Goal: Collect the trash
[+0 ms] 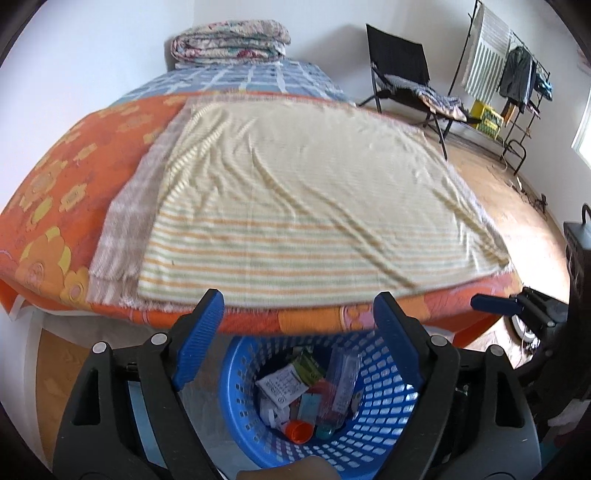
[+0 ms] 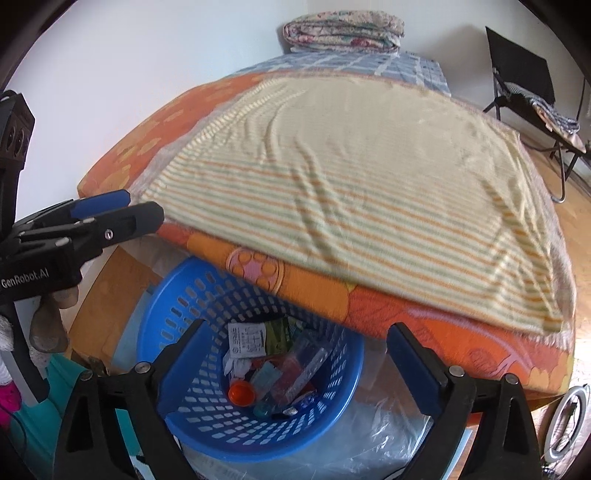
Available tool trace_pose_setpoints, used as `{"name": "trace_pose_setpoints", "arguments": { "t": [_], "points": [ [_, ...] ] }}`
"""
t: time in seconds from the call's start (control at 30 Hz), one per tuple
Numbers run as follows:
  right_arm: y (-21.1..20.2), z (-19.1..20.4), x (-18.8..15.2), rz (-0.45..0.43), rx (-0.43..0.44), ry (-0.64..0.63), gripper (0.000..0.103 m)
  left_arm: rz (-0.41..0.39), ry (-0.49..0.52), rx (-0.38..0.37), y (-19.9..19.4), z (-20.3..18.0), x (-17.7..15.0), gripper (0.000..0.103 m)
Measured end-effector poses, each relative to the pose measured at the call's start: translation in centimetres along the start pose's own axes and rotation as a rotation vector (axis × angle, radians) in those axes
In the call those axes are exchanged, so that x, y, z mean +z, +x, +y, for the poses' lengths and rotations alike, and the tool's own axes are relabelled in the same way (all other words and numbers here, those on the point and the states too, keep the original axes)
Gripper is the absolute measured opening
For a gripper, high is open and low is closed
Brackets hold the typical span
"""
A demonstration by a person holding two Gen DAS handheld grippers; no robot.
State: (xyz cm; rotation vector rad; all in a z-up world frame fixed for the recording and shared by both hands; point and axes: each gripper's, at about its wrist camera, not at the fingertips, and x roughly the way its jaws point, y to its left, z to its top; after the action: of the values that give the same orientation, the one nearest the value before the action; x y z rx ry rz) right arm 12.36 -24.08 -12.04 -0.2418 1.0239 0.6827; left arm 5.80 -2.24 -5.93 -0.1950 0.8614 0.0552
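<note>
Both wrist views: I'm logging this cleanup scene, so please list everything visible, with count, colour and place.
basket: one, blue, on the floor by the bed's near edge
trash: several pieces inside the basket, including a white printed packet, a green packet, clear wrappers and an orange cap
striped towel: one, cream with orange and green stripes, spread on the bed
bedsheet: one, orange with flowers, under the towel
folded quilt: one, floral, at the bed's far end
chair: one, black, against the far wall
drying rack: one, black, with clothes, far right
plastic sheet: one, clear, under the basket
left gripper: blue pads, open, above the basket
right gripper: blue pads, open, above the basket
</note>
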Motion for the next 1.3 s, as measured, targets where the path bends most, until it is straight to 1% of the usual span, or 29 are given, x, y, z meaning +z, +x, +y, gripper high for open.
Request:
{"name": "trace_pose_setpoints", "arguments": {
  "t": [0.07,0.27,0.5,0.6,0.77,0.9,1.03,1.3],
  "points": [
    [-0.4,-0.1,0.4,-0.015,-0.007,0.002,0.099,-0.025,-0.013,-0.001,-0.6,0.0,0.7,0.091],
    [-2.1,-0.9,1.8,-0.082,-0.028,0.029,0.100,-0.098,-0.038,-0.004,-2.4,-0.1,2.8,0.091],
    [-4.2,-2.9,3.6,-0.159,-0.028,0.111,0.102,-0.155,-0.076,-0.027,-3.7,-0.1,4.5,0.092],
    [-5.0,-3.6,4.3,-0.192,-0.025,0.142,0.102,-0.164,-0.082,-0.041,-3.8,-0.3,4.9,0.095],
    [-5.7,-4.4,5.4,-0.235,-0.028,0.177,0.103,-0.171,-0.086,-0.065,-4.0,-0.9,5.3,0.095],
    [-5.8,-4.9,6.0,-0.246,-0.036,0.199,0.103,-0.190,-0.080,-0.073,-4.5,-1.4,5.5,0.097],
    [-5.9,-5.4,6.1,-0.256,-0.024,0.221,0.103,-0.204,-0.077,-0.070,-4.7,-1.6,5.6,0.098],
    [-6.2,-5.3,6.1,-0.269,-0.021,0.225,0.103,-0.198,-0.086,-0.066,-4.7,-1.5,5.4,0.099]
  ]
}}
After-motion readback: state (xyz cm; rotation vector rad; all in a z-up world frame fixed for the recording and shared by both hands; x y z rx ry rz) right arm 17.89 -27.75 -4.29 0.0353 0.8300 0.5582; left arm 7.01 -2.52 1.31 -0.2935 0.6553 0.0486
